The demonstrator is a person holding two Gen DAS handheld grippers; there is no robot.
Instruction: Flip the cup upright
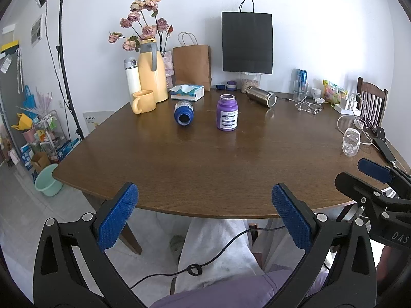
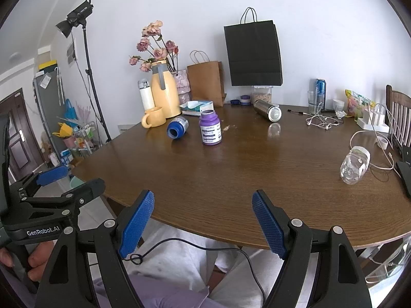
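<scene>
1. Far left, off the table: we see a light stand (image 1: 64, 59) and a mint basin (image 1: 47, 179) on the floor.
2. Left gripper (image 1: 205, 210) – jaws spread wide, nothing between the blue pads (image 1: 118, 215). We hold it at the near edge of the wooden table (image 1: 205, 169), above the person's lap.
3. Back left of the table: white flask (image 1: 132, 75), yellow thermos jug (image 1: 151, 69) with dried roses (image 1: 143, 25) behind it, yellow mug (image 1: 143, 101) upright in front, tissue box (image 1: 187, 92) just right of it.
4. Blue jar (image 1: 183, 114) lies on its side, open mouth toward us, left of centre.
5. Purple bottle (image 1: 227, 113) stands upright just right of it, apart.
6. Against the wall: brown paper bag (image 1: 192, 64), black paper bag (image 1: 246, 42).
7. Steel cup (image 1: 262, 96) lies on its side right of centre, open end facing right and toward us – not upright, nothing touching it.
8. Further right: blue can (image 1: 301, 75), drinking glass (image 1: 300, 89), tangled earphones (image 1: 308, 105), charger block (image 1: 345, 105).
9. Clear plastic jar (image 2: 355, 164) lies on its side near the right edge, white lid pointing away.
10. Right gripper (image 2: 203, 220) – also wide open, empty, at the near table edge. In the left wrist view it sits at far right, just beside the left one.
</scene>
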